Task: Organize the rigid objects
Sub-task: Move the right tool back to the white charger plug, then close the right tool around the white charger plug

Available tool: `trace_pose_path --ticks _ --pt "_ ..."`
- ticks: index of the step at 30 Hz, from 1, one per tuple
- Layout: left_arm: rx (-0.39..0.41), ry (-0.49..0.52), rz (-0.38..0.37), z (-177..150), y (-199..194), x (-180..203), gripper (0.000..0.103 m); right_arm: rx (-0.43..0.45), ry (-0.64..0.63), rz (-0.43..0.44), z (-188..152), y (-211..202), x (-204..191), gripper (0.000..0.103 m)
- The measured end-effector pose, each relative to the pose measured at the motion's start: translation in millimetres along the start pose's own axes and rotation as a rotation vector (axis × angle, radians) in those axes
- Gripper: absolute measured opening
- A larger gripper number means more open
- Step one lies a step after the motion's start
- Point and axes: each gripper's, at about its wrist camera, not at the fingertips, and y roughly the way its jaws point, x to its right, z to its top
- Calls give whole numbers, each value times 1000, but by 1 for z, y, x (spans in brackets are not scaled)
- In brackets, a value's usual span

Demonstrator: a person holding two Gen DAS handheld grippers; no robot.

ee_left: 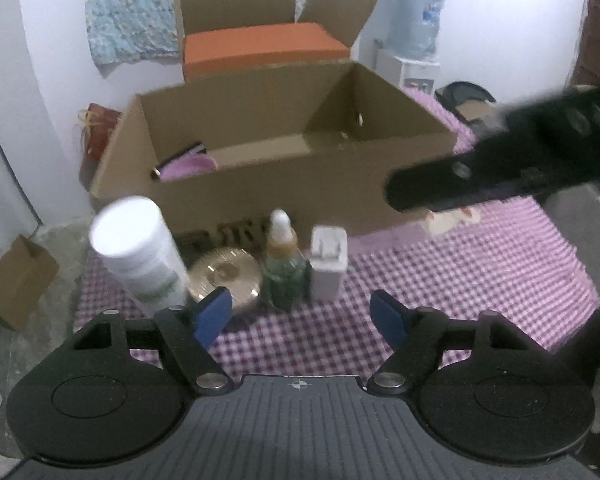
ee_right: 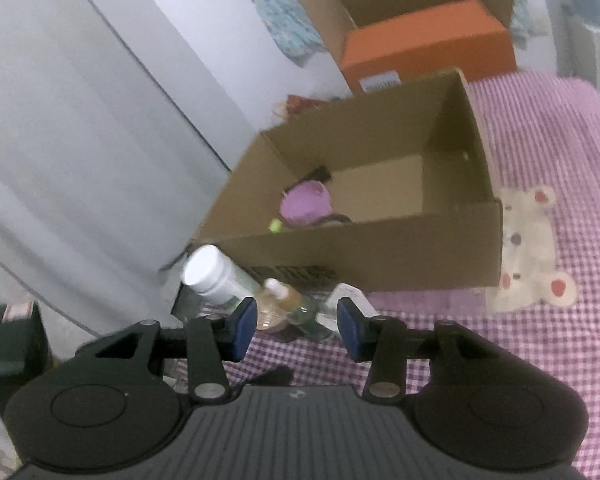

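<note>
On the purple checked cloth (ee_left: 460,280) a white bottle (ee_left: 140,252), a gold round tin (ee_left: 228,276), a green dropper bottle (ee_left: 282,272) and a white plug (ee_left: 327,264) stand in a row in front of an open cardboard box (ee_left: 260,196). A purple round thing (ee_left: 188,166) lies inside the box. My left gripper (ee_left: 302,314) is open just short of the row, with nothing between its jaws. My right gripper (ee_right: 296,326) is open too, near the dropper bottle (ee_right: 284,300) and the plug (ee_right: 344,294). One of its black fingers (ee_left: 428,184) blurs in from the right.
Behind the box stands a second carton holding an orange box (ee_left: 260,48), with a water dispenser (ee_left: 414,20) to its right. A small cardboard box (ee_left: 18,280) sits on the floor at left. A bear patch (ee_right: 532,252) marks the cloth right of the box.
</note>
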Motion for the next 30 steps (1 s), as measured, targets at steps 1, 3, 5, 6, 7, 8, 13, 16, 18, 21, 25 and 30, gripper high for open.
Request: trace_pose_path --ticks 1,3,5,6,7,8,13,16,18,21,25,30 --pt "3 4 1 -2 3 2 72 -7 10 -7 -1 5 3 47" --pt "6 11 0 -8 9 5 70 -23 36 -13 0 17 10 47" --pt "4 11 -3 -11 16 8 64 -35 58 -23 1 27 17 47" --pt "1 11 -7 -11 20 8 63 -42 72 -28 2 34 21 47" --pt "2 11 -11 -13 22 9 60 -49 83 -32 3 39 24 47" --pt "3 13 -12 -15 22 10 59 -57 93 -33 4 43 27 47" --pt "2 27 -6 -14 33 12 53 -98 120 -43 8 68 32 47" --pt "-7 29 -8 -13 38 12 46 -121 120 -51 8 80 31 46" --pt "-10 23 -10 -11 41 12 42 -133 119 -62 7 88 29 46" --pt "-16 9 -23 -9 44 10 36 -143 130 -66 7 92 29 46" --pt "-15 10 -29 -8 47 12 35 -148 147 -68 6 96 29 46" --pt "-9 7 -31 -4 51 15 34 -149 162 -72 7 96 31 46"
